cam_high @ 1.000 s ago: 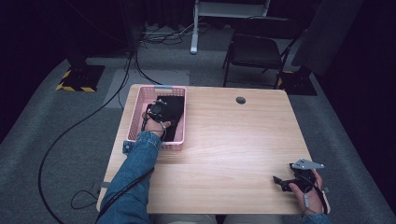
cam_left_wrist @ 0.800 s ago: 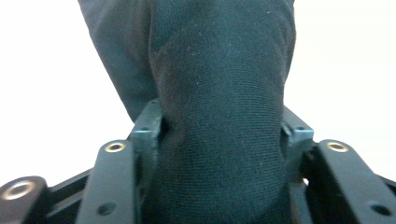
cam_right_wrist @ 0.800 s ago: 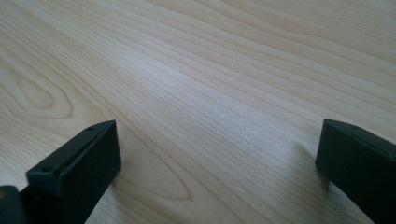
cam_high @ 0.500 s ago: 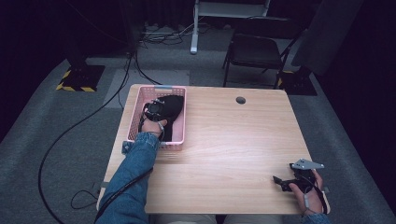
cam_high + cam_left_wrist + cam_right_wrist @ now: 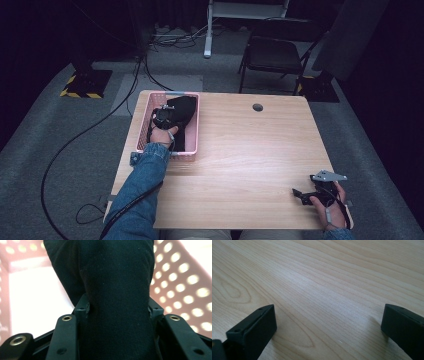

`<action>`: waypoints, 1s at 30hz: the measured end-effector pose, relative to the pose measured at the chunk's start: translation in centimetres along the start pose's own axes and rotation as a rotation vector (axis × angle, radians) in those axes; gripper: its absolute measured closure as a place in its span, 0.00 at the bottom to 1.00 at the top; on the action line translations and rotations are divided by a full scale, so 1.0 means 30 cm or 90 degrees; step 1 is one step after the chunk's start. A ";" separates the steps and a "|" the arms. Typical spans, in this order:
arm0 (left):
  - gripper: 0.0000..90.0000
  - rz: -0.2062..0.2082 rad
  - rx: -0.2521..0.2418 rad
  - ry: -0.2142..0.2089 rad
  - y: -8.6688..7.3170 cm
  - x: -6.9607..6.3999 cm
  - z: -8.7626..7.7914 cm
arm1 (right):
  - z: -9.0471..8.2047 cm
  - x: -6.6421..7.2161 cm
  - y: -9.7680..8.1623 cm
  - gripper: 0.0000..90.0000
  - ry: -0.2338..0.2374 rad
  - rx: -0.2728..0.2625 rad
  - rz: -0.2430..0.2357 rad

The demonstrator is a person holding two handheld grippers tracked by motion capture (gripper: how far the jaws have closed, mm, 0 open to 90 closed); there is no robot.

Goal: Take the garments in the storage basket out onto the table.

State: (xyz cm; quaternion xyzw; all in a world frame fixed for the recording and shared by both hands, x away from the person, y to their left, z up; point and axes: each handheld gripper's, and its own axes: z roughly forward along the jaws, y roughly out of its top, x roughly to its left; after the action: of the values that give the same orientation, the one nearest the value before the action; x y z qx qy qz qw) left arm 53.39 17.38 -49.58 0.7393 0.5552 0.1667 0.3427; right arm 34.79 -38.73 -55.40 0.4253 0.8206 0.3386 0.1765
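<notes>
- The pink basket (image 5: 145, 125) sits at the far left of the table (image 5: 240, 155), near its left edge. A hard upward pull on its contents could, I judge, drag or tip the light basket toward that edge.
- The black cloth (image 5: 182, 117) lies inside the basket, draped toward its right wall. In the left gripper view it runs up between the jaws with the perforated pink walls behind it.
- The left hand-held gripper (image 5: 164, 118) is down in the basket and clenched on the black cloth (image 5: 115, 302); the fabric bulges between the two jaws. The hold looks to be on a bunched fold, so the cloth could slip out if lifted quickly, or a loose end could snag on the basket rim.
- The left sleeve (image 5: 145, 175) and its trailing cable cross the table's near left part; the cable could catch on the corner during a lift.
- The right hand-held gripper (image 5: 306, 194) rests at the near right of the table, well apart from the basket, its jaws released wide with bare wood (image 5: 324, 290) between them. From there it cannot steady the basket.
</notes>
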 end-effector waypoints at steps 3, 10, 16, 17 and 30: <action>0.58 0.006 -0.023 0.002 0.015 -0.014 -0.025 | 0.000 0.000 0.000 0.00 0.000 0.000 0.000; 0.57 0.020 -0.073 -0.013 0.046 -0.052 -0.076 | 0.000 0.000 0.000 0.00 0.000 0.000 0.000; 0.57 0.032 -0.105 -0.021 0.063 -0.081 -0.109 | 0.000 0.000 0.000 0.00 0.000 0.000 0.000; 0.57 0.032 -0.110 -0.021 0.067 -0.085 -0.115 | 0.000 0.000 0.000 0.00 0.000 0.000 0.000; 0.57 0.041 -0.161 -0.046 0.104 -0.134 -0.178 | 0.000 -0.001 0.000 0.00 0.001 0.000 -0.001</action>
State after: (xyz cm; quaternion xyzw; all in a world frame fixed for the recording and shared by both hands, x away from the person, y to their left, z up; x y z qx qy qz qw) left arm 50.92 14.87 -43.10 0.7131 0.4932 0.2191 0.4476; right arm 34.81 -38.74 -55.40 0.4242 0.8210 0.3388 0.1764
